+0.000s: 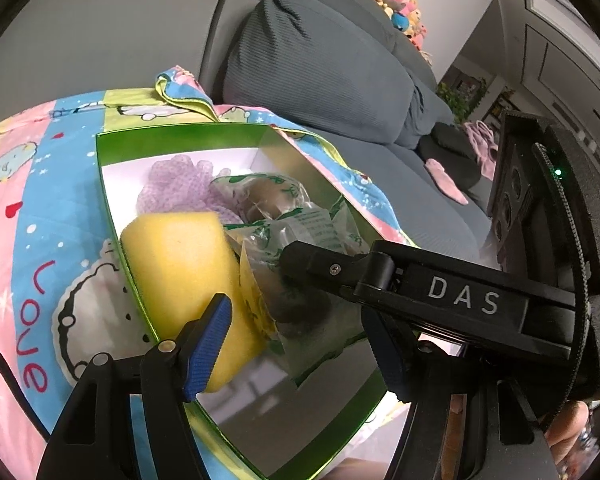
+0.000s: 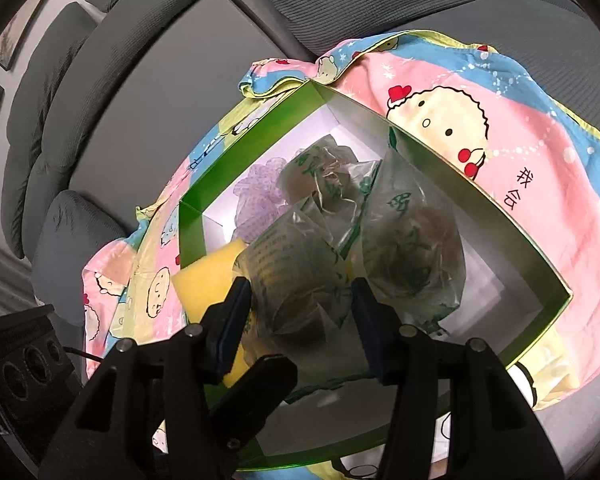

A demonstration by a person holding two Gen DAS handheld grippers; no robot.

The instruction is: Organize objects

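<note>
Where the green box (image 1: 116,200) sits open on the cartoon-print cloth (image 1: 40,216) over the grey sofa (image 1: 340,100), we list its contents as follows.

Item one: a yellow sponge (image 1: 180,264), an oblong block lying against the box's left wall, its long axis running along that wall from the near corner toward the far edge. We see our left gripper (image 1: 300,344) set astride it: the blue pad (image 1: 208,344) of one finger presses on the sponge's near end, while the other finger is partly hidden behind the right tool, so we cannot tell whether the sponge is truly clamped.

Item two: clear printed bags (image 2: 412,248) holding round brown pieces, heaped through the middle of the box, the tallest standing up against the right wall. One bag (image 2: 296,280) lies between the fingers of our right gripper (image 2: 300,320), its length running away from the camera toward the far corner. The jaws stand apart on either side of it, and we cannot make out firm pressure from either pad.

Item three: a lilac mesh cloth (image 1: 172,188), crumpled in the far left corner of the box, partly under the bags.
</note>
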